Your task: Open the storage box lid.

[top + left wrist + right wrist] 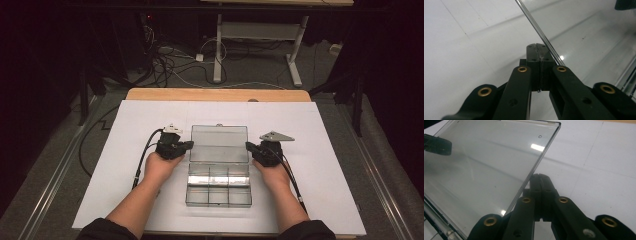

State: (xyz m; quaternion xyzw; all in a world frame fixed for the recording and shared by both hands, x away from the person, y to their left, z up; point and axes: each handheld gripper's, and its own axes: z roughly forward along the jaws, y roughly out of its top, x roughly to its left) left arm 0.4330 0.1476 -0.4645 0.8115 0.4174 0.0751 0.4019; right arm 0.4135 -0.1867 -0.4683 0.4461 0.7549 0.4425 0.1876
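A clear plastic compartment box (218,197) lies open in the middle of the white sheet, its compartments empty. Its lid (219,142) is folded back flat on the far side. My left gripper (190,145) is shut with nothing between its jaws, its tip against the lid's left edge. In the left gripper view the lid (586,37) spreads out to the right of the shut left gripper (537,47). My right gripper (247,146) is likewise shut and empty at the lid's right edge. In the right gripper view the right gripper (539,176) sits beside the lid (486,162).
The white sheet (310,150) covers most of the wooden table (215,94). Each gripper trails a black cable (142,160) back along the forearm. Beyond the table are floor cables (165,62) and a desk's white legs (218,50).
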